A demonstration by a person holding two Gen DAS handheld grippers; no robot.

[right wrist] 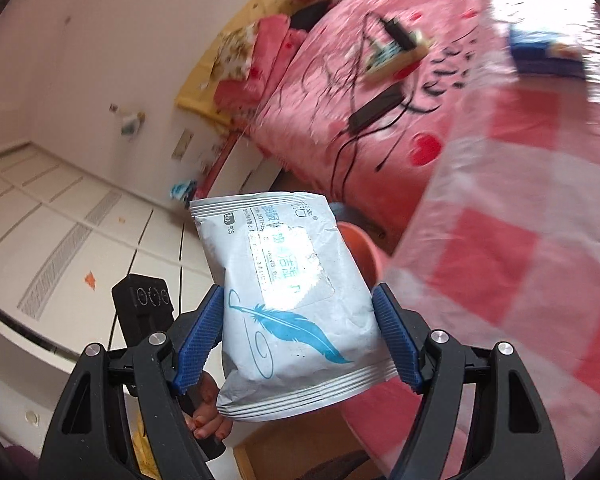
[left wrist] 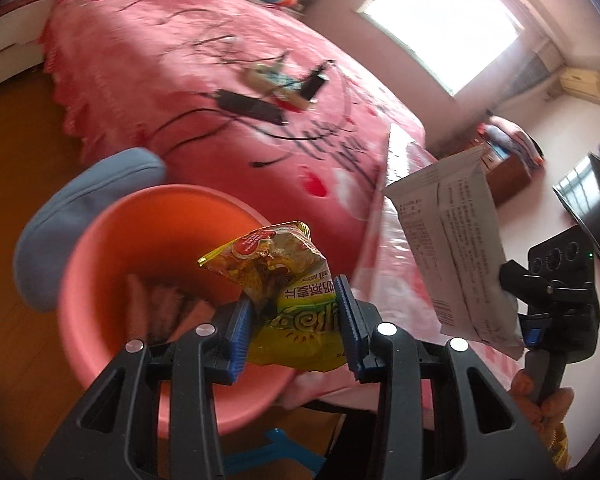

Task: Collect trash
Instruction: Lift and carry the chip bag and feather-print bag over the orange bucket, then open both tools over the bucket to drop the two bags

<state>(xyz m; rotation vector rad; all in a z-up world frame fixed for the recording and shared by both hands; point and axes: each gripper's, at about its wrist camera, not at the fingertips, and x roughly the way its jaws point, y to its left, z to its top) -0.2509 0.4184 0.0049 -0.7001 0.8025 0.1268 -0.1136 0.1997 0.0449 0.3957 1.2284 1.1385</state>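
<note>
My left gripper is shut on a crumpled yellow snack wrapper and holds it over the rim of a pink plastic basin. The basin holds some trash at its bottom. My right gripper is shut on a white wet-wipes pack with a blue feather print. In the left wrist view the same pack and the right gripper are at the right, above the checked table edge. The basin's rim shows behind the pack in the right wrist view.
A bed with a pink cover carries black cables, a power adapter and small boxes. A blue-grey cushion lies behind the basin. A table with a pink checked plastic cover holds a blue box. A TV is at the right.
</note>
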